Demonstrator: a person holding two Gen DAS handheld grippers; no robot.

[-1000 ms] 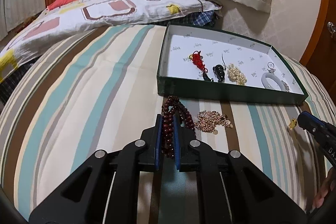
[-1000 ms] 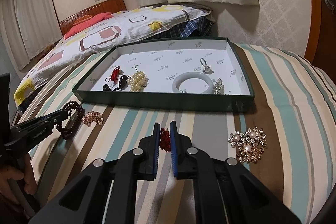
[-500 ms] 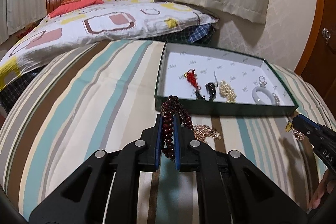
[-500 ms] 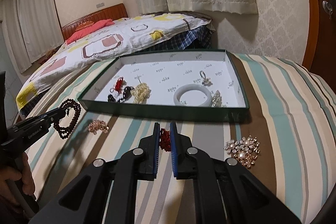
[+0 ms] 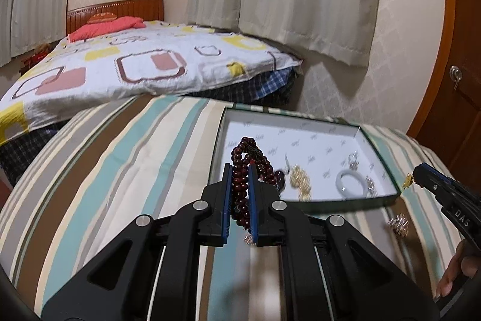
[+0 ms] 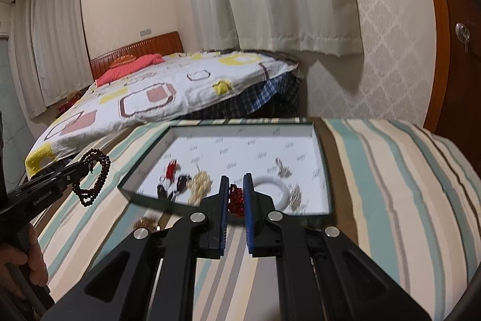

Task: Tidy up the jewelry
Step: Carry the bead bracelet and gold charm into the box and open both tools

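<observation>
At nine o'clock in the right wrist view, our left gripper [image 6: 87,167] hangs above the striped cover [image 6: 390,170], its jaws clamped on the dark red bead strand [image 6: 96,179], which dangles in loops clear of the fabric. Toward the centre lies the green tray [image 6: 326,170], with a red knotted charm [image 6: 171,170], a dark piece [image 6: 182,181], a gold chain cluster [image 6: 200,185], a white bangle [image 6: 272,190] and a silver ring [image 6: 281,167] on its white floor. At six o'clock our right gripper [image 6: 236,197] grips a small red ornament [image 6: 236,198], held at the tray's near wall. In the left wrist view, at four o'clock, a gold brooch [image 5: 398,223] rests on the cover outside the tray.
</observation>
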